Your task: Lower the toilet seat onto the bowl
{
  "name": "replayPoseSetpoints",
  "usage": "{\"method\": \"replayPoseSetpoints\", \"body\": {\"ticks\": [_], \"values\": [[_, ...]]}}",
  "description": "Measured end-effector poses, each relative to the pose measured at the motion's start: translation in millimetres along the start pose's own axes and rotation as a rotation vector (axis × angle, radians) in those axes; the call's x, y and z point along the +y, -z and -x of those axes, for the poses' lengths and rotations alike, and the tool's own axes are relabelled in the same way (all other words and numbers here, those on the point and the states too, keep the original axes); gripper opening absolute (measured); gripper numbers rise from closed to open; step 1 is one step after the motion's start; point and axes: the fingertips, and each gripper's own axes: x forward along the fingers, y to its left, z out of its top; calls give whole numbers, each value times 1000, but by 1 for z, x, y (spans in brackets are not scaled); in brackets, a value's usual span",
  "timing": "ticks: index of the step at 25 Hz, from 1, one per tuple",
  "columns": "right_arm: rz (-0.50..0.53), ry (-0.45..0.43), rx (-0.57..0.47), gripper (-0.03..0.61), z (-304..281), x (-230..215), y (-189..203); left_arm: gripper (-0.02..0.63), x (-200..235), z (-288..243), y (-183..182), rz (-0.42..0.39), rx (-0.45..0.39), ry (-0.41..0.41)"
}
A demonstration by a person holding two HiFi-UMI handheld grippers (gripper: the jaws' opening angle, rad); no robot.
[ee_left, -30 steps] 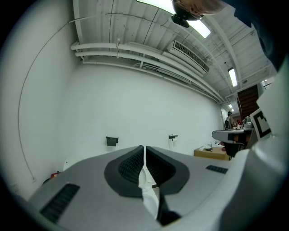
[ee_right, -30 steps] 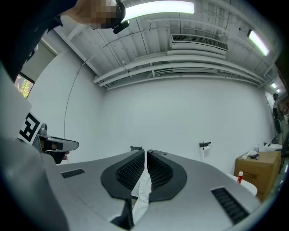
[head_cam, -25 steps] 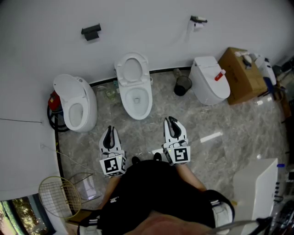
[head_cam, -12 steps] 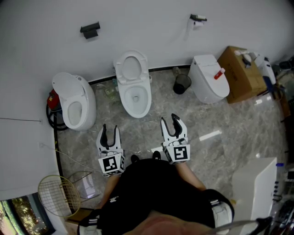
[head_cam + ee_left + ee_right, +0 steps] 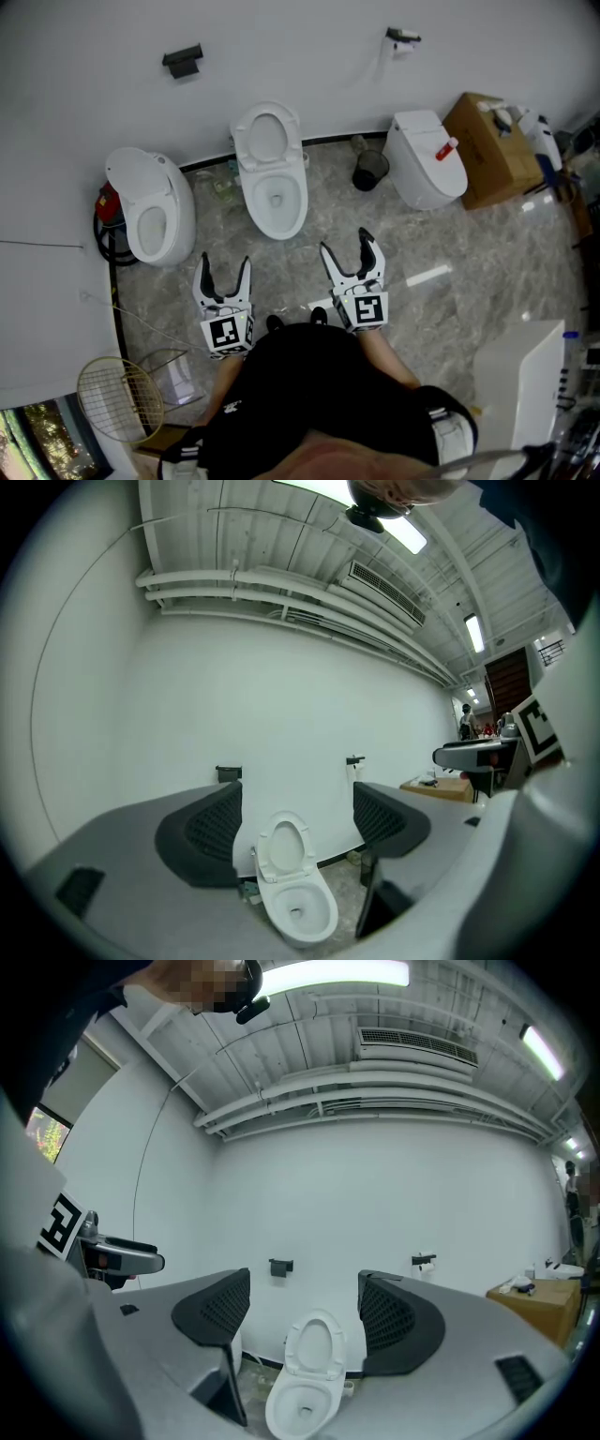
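Now your left gripper (image 5: 224,267) and right gripper (image 5: 347,246) are opening, empty: step in, pinch the raised white oval toilet seat (image 5: 244,145), ease it down slowly.

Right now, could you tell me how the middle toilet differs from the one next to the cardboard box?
The middle toilet has its seat raised, bowl open; the right toilet by the cardboard box is closed. The right toilet carries a small red-and-white object on top; the middle toilet carries nothing. Both are white.
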Motion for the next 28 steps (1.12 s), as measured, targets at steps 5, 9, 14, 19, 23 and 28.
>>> {"method": "replayPoseSetpoints", "body": {"ticks": [5,9,14,19,23,28], "values": [[4,-2,-2,397,0,0,0,436,-4,0,-3,-4,-5,14],[-17,-12,12,420,1,2,1,474,-8,3,-7,-15,-20,26],[-6,-13,13,422,8,8,-7,482,-7,11,-14,-9,-19,34],[14,-1,9,422,13,16,-9,483,-1,21,-16,-10,-18,52],[16,16,5,422,19,30,-7,483,12,29,-9,-12,-18,70],[20,28,1,422,24,50,-6,483,28,39,-5,-4,-20,85]]}}
